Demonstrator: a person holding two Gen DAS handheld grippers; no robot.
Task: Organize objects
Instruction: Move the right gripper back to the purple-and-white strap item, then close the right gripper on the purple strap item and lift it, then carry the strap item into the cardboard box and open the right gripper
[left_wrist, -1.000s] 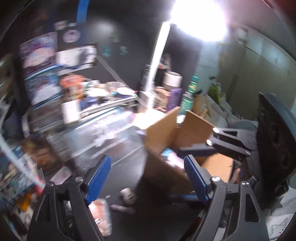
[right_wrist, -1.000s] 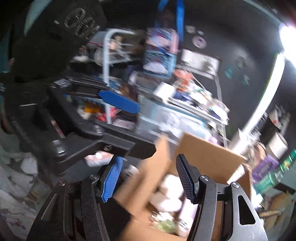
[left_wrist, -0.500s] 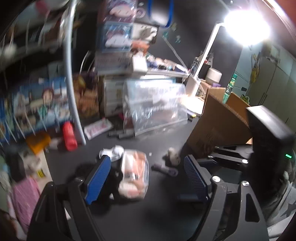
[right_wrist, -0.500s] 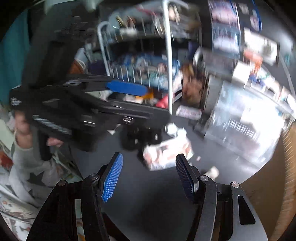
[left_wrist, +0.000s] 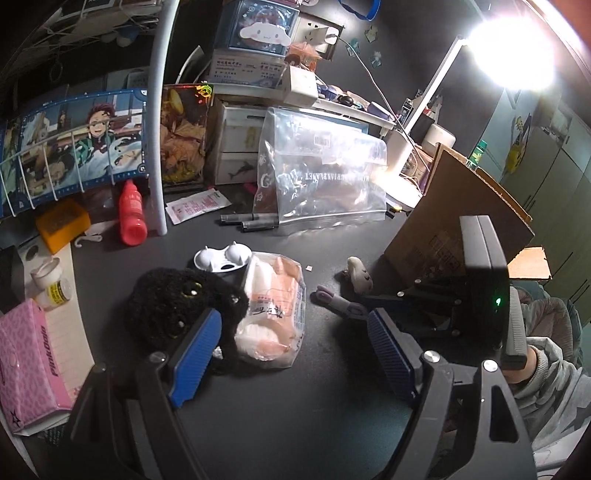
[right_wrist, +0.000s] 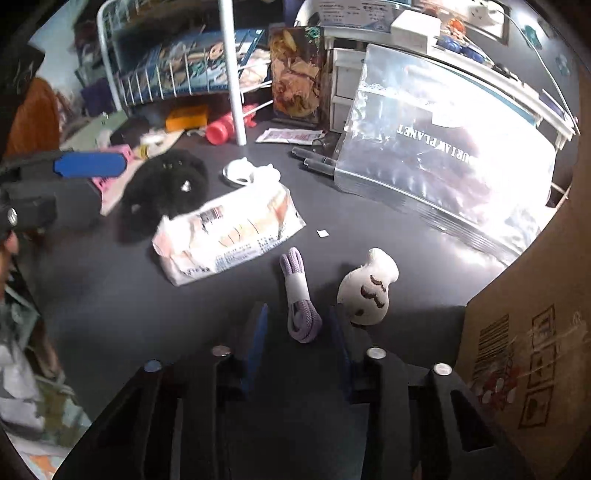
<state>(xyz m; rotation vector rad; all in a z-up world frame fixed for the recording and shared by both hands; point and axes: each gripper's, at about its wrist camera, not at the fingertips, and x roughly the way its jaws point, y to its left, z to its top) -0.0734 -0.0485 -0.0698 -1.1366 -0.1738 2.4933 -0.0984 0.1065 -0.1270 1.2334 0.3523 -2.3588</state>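
**Right tongs over the purple cord, left tongs wide above the snack packet**

Nearest to the right tongs (right_wrist: 299, 325) lies a purple cord bundle (right_wrist: 299, 295), folded and held by a white band, flat on the dark desk (right_wrist: 110, 314). The two blue fingers stand on both sides of its near end, spread apart, and nothing is between them except the cord below; I cannot tell if they touch it. The bundle looks light and soft, so I judge it is best to take it across the white band, where the loops are kept together; a grip at the loose end may let it unfold.

Just to the right of the cord is a small white plush figure (right_wrist: 367, 291) with a drawn face, soft and easy to squeeze at the body.

The left tongs (left_wrist: 295, 354) are also released and hold nothing. Ahead of them lies a plastic snack packet (left_wrist: 271, 314), thin and slippery, probably crushable, touching a black fluffy plush (left_wrist: 177, 306). Behind it is a white moulded tray (left_wrist: 221, 258).

Farther away stand a large clear zip bag (left_wrist: 321, 177), two dark markers (left_wrist: 251, 221) and a red bottle (left_wrist: 131, 214). The cardboard box (left_wrist: 454, 229) is at the right; its inside is hidden, and the lamp glare washes out the far corner.
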